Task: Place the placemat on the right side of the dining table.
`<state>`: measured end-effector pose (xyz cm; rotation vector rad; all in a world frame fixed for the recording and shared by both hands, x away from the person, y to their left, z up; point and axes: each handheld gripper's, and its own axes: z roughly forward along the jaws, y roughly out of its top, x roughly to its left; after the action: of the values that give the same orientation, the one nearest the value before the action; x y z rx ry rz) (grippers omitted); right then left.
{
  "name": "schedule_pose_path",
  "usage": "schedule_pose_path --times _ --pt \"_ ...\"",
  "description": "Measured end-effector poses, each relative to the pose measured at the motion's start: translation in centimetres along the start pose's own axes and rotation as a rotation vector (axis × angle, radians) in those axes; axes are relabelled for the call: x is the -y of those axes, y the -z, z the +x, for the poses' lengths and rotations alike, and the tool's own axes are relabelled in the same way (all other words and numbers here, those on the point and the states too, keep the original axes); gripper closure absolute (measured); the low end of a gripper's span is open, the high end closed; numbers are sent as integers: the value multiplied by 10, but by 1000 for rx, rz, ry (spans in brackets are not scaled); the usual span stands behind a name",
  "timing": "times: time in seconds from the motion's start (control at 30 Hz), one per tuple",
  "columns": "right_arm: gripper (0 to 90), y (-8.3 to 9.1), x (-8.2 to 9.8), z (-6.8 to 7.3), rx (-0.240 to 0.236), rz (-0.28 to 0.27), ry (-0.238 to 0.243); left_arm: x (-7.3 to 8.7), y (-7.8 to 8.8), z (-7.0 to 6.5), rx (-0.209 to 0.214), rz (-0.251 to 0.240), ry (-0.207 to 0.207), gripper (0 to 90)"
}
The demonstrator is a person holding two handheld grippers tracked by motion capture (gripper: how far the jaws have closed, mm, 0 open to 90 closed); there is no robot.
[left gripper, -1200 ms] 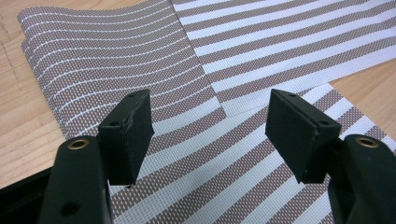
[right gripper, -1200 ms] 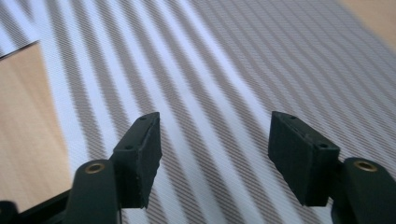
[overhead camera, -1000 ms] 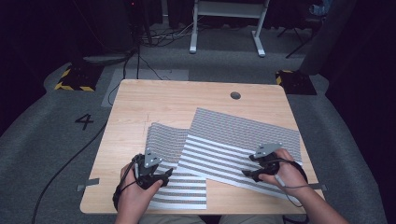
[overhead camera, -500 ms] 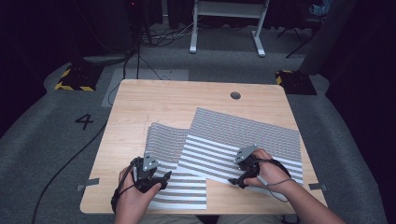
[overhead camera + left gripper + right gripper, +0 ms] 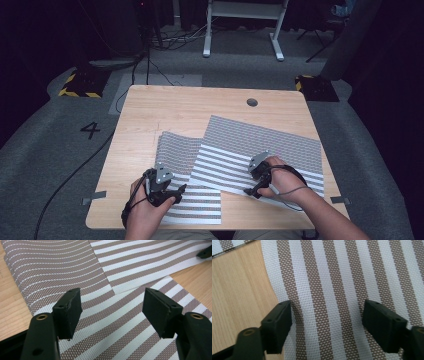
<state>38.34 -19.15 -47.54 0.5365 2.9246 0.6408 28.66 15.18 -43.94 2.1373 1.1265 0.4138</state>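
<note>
At the near edge of the wooden tabletop (image 5: 165,107), the left gripper (image 5: 172,192) rests over the near-left striped placemat (image 5: 187,172), its jaws standing wide apart with only the weave between them, gripping nothing. To its right, the right gripper (image 5: 252,191) sits at the near edge of the larger striped placemat (image 5: 260,142); its jaws have just been closing a little yet stand apart, astride the mat's brown and white stripes, pinching nothing. The larger placemat overlaps the smaller one's right side and runs toward the right edge. Farther off, a round cable hole (image 5: 252,102) sits near the far edge.
</note>
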Motion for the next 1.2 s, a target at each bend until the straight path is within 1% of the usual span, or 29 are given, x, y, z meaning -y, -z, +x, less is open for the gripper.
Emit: schedule_pose_path --times 0.03,0.07,0.1,0.13,0.17,0.2,0.23,0.27,0.3,0.33,0.4,0.43,0.47,0.5,0.53,0.57,0.63,0.67,0.7,0.77,0.8,0.9,0.97,1.0,1.07,1.17,1.2 --pt "300 1 0 0 1 8 -18 0 0 0 7 2 3 322" --pt "344 1 -1 -2 2 2 -12 0 0 0 6 -1 3 321" --pt "389 2 -2 -4 8 10 -20 0 0 0 6 1 4 321" --pt "502 4 -3 -7 23 20 -39 0 0 0 6 -2 -1 322" --pt "502 4 -3 -7 23 20 -39 0 0 0 9 -3 -1 322" --pt "572 5 -3 -9 27 18 -51 0 0 0 6 -1 1 322" --pt "712 6 -4 -11 37 19 -69 0 0 0 3 -2 2 322" --pt "773 7 -4 -13 54 28 -71 0 0 1 6 1 4 322" --pt "846 6 -4 -14 55 18 -80 0 0 1 3 0 7 321" --pt "858 7 -4 -16 39 23 -106 0 -1 1 4 3 4 321" --pt "877 7 -3 -18 32 16 -161 1 -1 2 6 1 12 321" --pt "886 8 -2 -17 42 8 -182 1 -1 2 5 1 11 321" --pt "892 11 -2 -16 106 -20 -199 0 -1 2 3 1 10 322" --pt "892 11 -2 -16 106 -20 -199 0 -1 3 3 -1 10 322" --pt "893 14 -3 -16 127 -29 -216 0 -1 3 6 -3 10 321" --pt "894 18 -4 -16 161 -44 -250 -1 -1 3 4 -5 7 321" --pt "895 27 -5 -19 186 -80 -335 -1 0 3 4 -8 9 321" --pt "895 32 -6 -21 204 -101 -366 -2 0 3 1 -10 7 322" --pt "894 37 -7 -24 221 -114 -392 -2 0 3 7 -13 9 322" --pt "894 44 -8 -29 241 -136 -444 -3 0 3 5 -14 4 321" --pt "894 46 -8 -32 250 -149 -451 -3 0 3 5 -12 2 322" --pt "893 51 -7 -46 265 -179 -508 -4 -1 3 14 -13 2 321" --pt "893 51 -6 -55 274 -192 -547 -5 -2 3 11 -15 -3 322" --pt "893 50 -6 -61 291 -191 -557 -5 -2 3 15 -15 1 322" --pt "893 47 -6 -69 308 -188 -585 -5 -2 3 12 -12 -2 322" --pt "893 40 -9 -81 319 -183 -639 -6 -3 3 12 -12 -6 322" --pt "892 38 -10 -84 327 -182 -650 -5 -3 3 14 -10 -4 322"
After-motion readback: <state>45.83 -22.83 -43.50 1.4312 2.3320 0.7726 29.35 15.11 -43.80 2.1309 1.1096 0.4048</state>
